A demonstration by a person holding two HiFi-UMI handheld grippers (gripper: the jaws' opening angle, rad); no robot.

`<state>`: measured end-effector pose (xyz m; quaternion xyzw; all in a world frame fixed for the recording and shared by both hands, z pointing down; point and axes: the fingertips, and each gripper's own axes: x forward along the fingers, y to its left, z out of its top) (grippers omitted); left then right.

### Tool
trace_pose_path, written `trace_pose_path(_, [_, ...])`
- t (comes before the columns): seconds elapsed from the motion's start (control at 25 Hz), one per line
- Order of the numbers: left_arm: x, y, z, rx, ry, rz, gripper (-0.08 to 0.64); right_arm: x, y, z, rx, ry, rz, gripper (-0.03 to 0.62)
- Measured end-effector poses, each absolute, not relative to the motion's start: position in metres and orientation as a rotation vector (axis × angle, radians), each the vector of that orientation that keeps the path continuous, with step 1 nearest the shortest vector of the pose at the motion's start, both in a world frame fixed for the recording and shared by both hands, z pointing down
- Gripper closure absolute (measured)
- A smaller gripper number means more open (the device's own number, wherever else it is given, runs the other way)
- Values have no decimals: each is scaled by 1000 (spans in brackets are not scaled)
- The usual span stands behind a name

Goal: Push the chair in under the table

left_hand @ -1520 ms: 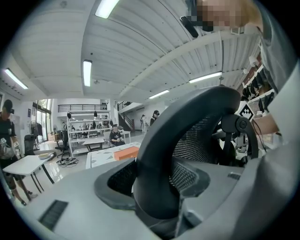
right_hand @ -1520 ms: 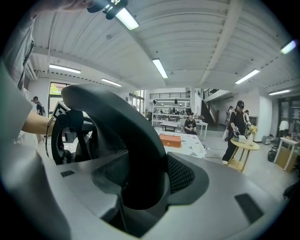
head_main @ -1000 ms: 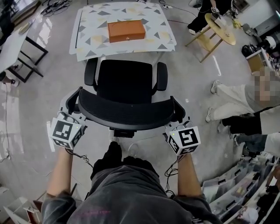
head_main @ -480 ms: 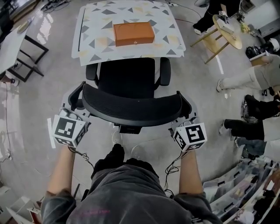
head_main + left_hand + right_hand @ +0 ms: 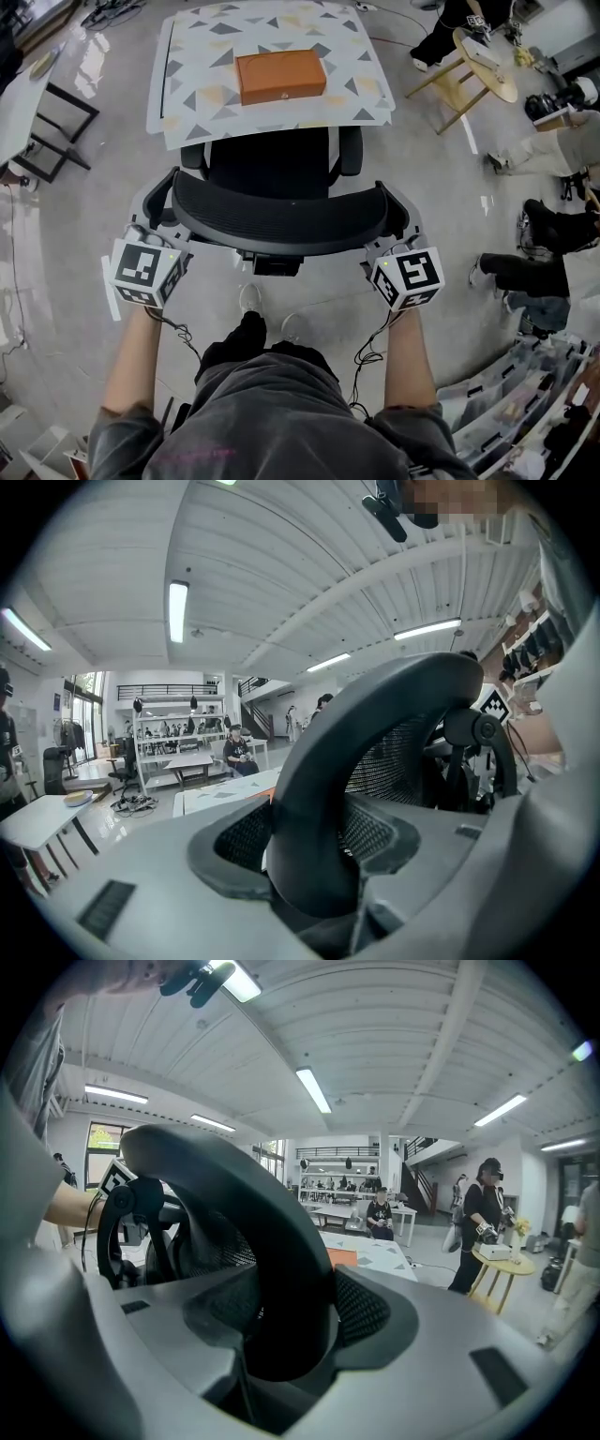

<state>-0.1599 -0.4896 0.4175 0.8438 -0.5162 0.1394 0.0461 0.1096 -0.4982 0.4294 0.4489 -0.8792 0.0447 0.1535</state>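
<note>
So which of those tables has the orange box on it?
The triangle-patterned table straight ahead of the chair carries the orange box. The plain white table at left and round wooden table at right do not.

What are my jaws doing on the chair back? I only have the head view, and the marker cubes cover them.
Observer: In the left gripper view, the left gripper has its jaws closed on the black frame edge of the backrest.
Operator: And the other side?
Observer: The right gripper view shows the right gripper clamped the same way on the opposite frame edge.
Operator: Is anyone ahead, past the table?
Observer: From the right gripper view, a seated person shows far back in the room, well beyond the table.
</note>
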Motion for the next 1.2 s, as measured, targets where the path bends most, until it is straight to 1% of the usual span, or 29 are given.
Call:
trace_pose_path(0.68, [-161,-478,415,2569,-1633,466,330,113,-486,430,1307,-2490,116,365])
trace_pose_path(1.2, [-153,-423,409,2538,-1684,458,333,130,-438,415,1335,-2532,127,365])
